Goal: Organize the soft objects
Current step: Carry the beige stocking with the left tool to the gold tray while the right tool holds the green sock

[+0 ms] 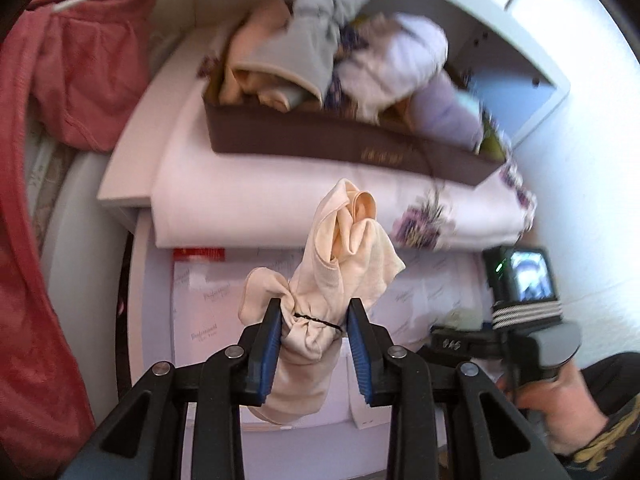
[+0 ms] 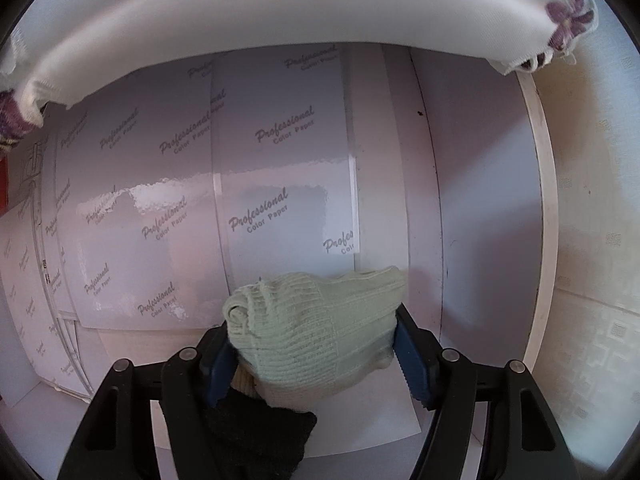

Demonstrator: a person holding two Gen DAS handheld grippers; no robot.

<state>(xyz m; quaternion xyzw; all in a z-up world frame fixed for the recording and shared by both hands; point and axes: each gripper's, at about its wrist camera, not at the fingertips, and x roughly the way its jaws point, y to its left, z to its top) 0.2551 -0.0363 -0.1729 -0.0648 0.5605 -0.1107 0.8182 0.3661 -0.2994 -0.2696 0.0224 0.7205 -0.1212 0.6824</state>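
My left gripper (image 1: 314,332) is shut on a cream cloth bundle (image 1: 344,264) tied with a thin black band, and holds it in the air. Beyond it, a brown fabric box (image 1: 320,140) packed with several rolled soft items, grey, cream, white and lilac, rests on a folded white sheet with purple flowers (image 1: 280,200). My right gripper (image 2: 316,352) points down and is shut on a pale green knitted piece (image 2: 320,328). A dark knitted piece (image 2: 256,428) lies just under it. The right-hand tool's body and screen (image 1: 528,280) show at the right of the left wrist view.
Glossy sheets printed "Professional Color Paper" (image 2: 272,140) cover the white surface below. A pink garment (image 1: 80,80) hangs at the left. White shelf walls (image 1: 520,60) enclose the box. The folded sheet's edge (image 2: 280,12) overhangs the right gripper. A pale wall (image 2: 592,240) stands at the right.
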